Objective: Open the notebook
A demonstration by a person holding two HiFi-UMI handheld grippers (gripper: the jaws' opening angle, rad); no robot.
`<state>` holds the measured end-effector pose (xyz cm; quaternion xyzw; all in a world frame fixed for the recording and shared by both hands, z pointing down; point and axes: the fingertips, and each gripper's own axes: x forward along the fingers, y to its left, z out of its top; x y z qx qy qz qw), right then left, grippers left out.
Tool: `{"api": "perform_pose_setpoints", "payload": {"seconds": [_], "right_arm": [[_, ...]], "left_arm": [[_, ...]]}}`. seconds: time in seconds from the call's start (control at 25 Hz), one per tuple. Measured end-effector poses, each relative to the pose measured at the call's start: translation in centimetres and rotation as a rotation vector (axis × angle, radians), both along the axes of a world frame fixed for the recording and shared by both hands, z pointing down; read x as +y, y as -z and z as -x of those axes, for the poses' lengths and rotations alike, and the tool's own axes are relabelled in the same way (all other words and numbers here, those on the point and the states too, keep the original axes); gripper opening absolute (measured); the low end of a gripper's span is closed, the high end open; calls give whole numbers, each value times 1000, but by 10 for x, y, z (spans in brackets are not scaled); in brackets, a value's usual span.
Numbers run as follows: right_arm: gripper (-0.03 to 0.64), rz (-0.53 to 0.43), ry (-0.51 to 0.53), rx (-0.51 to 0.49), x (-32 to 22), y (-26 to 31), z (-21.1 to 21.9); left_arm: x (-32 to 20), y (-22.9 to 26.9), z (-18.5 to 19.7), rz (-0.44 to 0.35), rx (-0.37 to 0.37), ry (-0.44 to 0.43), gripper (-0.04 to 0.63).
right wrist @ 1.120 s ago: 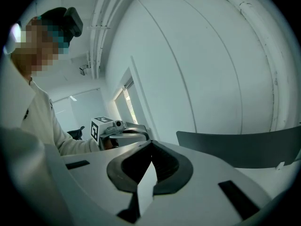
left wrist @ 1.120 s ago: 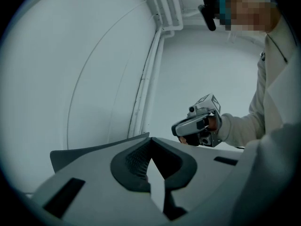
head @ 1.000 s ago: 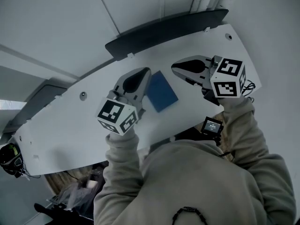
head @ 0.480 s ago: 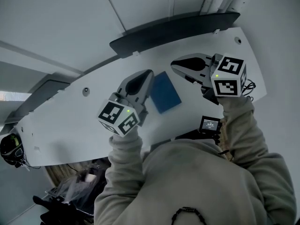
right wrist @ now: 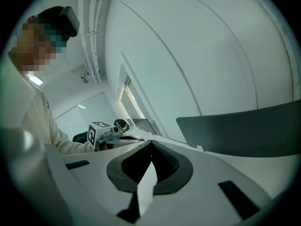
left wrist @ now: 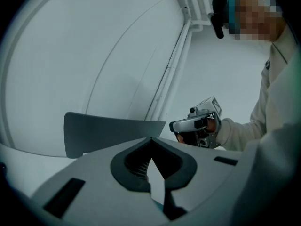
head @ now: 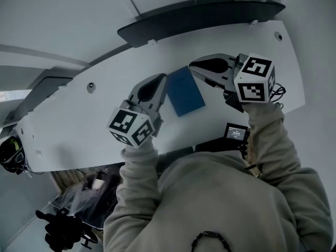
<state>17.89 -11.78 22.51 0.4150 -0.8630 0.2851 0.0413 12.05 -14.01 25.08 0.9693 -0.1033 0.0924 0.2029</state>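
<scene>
We judge this the approach step: the closed blue notebook (head: 185, 91) lies mid-frame on the white table (head: 94, 114), between our left gripper (head: 160, 83) and right gripper (head: 198, 65), both clenched on nothing. Next we need to catch the cover's edge and lift it.

Setting: office-like workroom, possibly a lab.
Evidence: long white desk (head: 68, 125) with a dark divider panel (head: 199, 16) along its far edge; round cable port (head: 90, 86) in the desktop; bare pale walls (head: 52, 14); white conduit (left wrist: 190, 13) on the wall; small screen device (head: 236, 133) with cables, near right.
</scene>
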Motion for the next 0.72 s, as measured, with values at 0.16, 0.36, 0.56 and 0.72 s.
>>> {"api": "perform_pose_setpoints", "payload": {"seconds": [0.16,0.36,0.56,0.72], "right_arm": [[21,37,29,-20,-4,-25,1],[21,91,35,-31,-5,-56,-1],[21,124,59,-43,-10,-78,-1],[21,145,37,-53,-10,-90,-6]], "left_arm": [[2,-26,0,30,-36,6,2],[4,-53,0,56,-69,10,2],[-7,-82,-5,87,-89,39,2],[-3,-98,-6,107,-102,38,2]]}}
